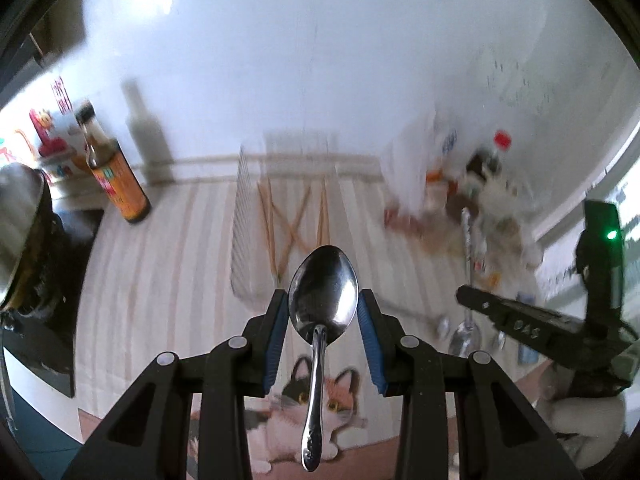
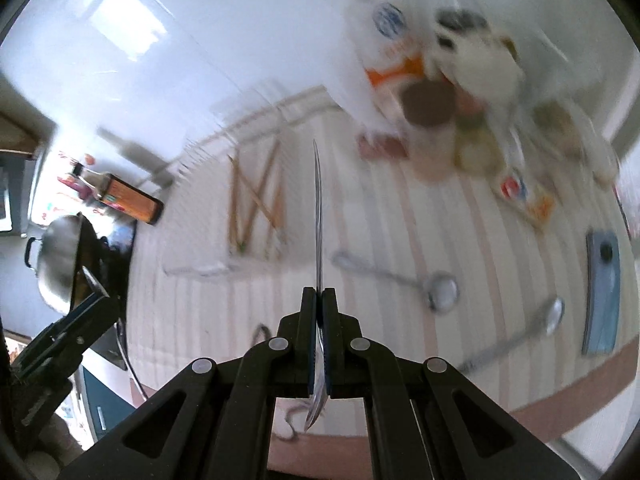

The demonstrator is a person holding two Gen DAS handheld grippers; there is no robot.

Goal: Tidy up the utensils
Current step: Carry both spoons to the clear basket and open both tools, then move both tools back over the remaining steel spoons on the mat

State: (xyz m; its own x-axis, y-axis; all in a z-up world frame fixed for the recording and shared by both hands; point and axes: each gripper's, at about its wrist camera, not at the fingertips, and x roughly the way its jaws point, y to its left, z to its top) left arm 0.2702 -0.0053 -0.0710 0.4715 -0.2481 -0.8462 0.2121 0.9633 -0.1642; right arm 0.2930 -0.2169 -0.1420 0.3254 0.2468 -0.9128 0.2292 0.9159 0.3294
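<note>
My left gripper (image 1: 323, 296) is shut on a steel spoon (image 1: 322, 280), its blue pads pressing the bowl's edges while the handle hangs back toward the camera. It is well above the striped tablecloth (image 1: 160, 280). My right gripper (image 2: 319, 292) is shut on a second spoon (image 2: 318, 208), seen edge-on with the handle pointing forward and the bowl behind the pads. In the left wrist view that gripper (image 1: 464, 296) shows at the right with its spoon (image 1: 466, 240). Wooden chopsticks (image 1: 296, 224) (image 2: 256, 196) lie in a white wire basket (image 1: 240, 216) (image 2: 192, 270). A ladle (image 2: 440, 288) and another spoon (image 2: 554, 314) lie on the cloth.
A brown sauce bottle (image 1: 120, 176) (image 2: 132, 202) and a metal wok (image 1: 20, 208) (image 2: 60, 256) stand at the left. Blurred packets and jars (image 1: 472, 176) (image 2: 440, 80) crowd the back right by the white wall. A blue flat object (image 2: 602, 300) lies at the right.
</note>
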